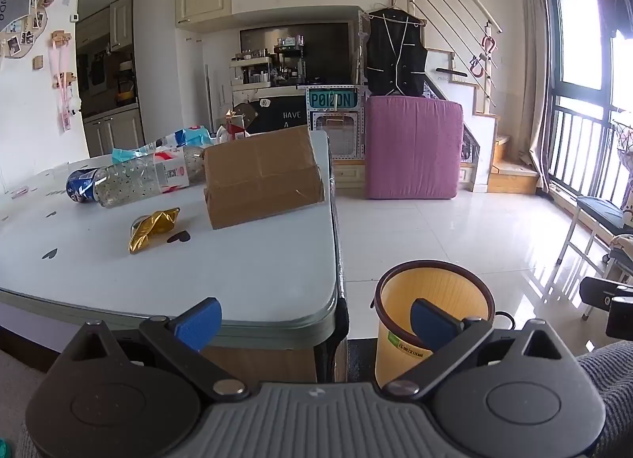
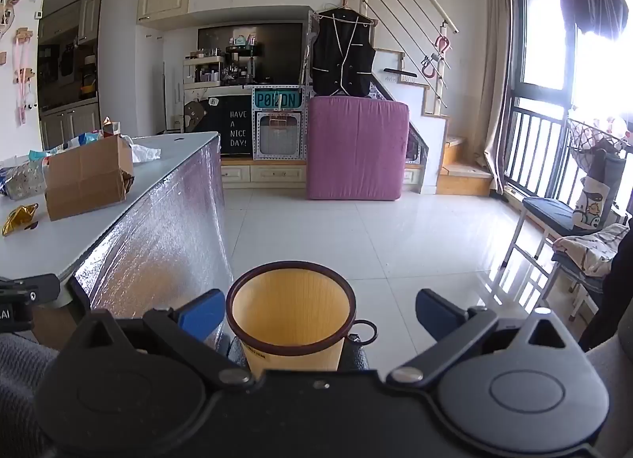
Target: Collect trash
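A yellow trash bin point(image 1: 433, 299) with a dark rim stands on the floor beside the table's near right corner; it also shows in the right wrist view point(image 2: 290, 311). On the pale table point(image 1: 237, 276) lie a cardboard box point(image 1: 263, 177), a gold foil wrapper point(image 1: 154, 228), a clear plastic bottle point(image 1: 146, 181) and a blue can point(image 1: 81, 189). The box point(image 2: 87, 179) and wrapper point(image 2: 19, 218) also show in the right wrist view. My left gripper point(image 1: 316, 323) is open and empty at the table's near edge. My right gripper point(image 2: 316, 315) is open and empty, just behind the bin.
More packaging point(image 1: 190, 137) lies at the table's far end. A foil sheet point(image 2: 158, 228) covers the table's side. A purple mattress point(image 1: 413, 147) stands on the tiled floor. A chair point(image 2: 561, 228) with cloth is at the right by the window.
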Action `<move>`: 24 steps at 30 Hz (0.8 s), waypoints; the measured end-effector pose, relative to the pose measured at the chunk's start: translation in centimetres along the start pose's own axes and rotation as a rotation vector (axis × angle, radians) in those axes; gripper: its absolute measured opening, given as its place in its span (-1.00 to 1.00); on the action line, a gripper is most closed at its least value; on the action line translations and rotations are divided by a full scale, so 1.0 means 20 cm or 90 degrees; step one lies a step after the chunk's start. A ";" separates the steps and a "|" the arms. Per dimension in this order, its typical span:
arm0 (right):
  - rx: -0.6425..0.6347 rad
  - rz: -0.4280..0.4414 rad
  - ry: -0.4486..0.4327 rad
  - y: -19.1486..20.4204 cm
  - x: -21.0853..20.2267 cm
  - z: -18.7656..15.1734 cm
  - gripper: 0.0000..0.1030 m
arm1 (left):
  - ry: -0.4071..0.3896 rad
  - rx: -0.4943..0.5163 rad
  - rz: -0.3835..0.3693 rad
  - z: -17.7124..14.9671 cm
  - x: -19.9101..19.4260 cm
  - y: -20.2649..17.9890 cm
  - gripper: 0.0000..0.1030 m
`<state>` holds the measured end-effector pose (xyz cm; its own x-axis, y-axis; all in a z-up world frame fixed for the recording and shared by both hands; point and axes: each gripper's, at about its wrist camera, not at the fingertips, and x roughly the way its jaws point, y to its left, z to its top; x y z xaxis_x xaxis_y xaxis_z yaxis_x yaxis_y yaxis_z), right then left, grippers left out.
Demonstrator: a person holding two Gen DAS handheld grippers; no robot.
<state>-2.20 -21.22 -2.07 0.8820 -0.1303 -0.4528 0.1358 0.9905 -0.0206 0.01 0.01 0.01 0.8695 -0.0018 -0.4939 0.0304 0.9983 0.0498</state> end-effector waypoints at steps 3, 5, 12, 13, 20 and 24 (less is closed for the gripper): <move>-0.002 -0.001 -0.003 0.00 0.00 0.00 1.00 | -0.001 0.002 0.001 0.00 0.00 0.00 0.95; -0.002 -0.001 -0.003 0.00 0.00 0.00 1.00 | -0.001 0.001 0.001 0.00 0.00 0.00 0.95; -0.001 -0.001 -0.001 0.00 0.00 0.00 1.00 | -0.001 0.001 0.001 0.00 0.00 0.00 0.95; -0.001 -0.001 -0.001 0.00 -0.01 0.00 1.00 | -0.001 0.001 0.001 0.00 0.00 0.00 0.95; -0.001 0.000 0.000 0.00 -0.01 0.00 1.00 | -0.002 0.001 0.000 0.00 0.00 0.00 0.95; 0.000 0.000 0.000 0.00 -0.01 -0.01 1.00 | -0.002 0.001 0.001 0.00 0.00 0.00 0.95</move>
<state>-2.43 -21.18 -2.06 0.8818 -0.1310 -0.4532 0.1362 0.9905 -0.0213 0.01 0.01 0.01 0.8709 -0.0011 -0.4914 0.0301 0.9982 0.0510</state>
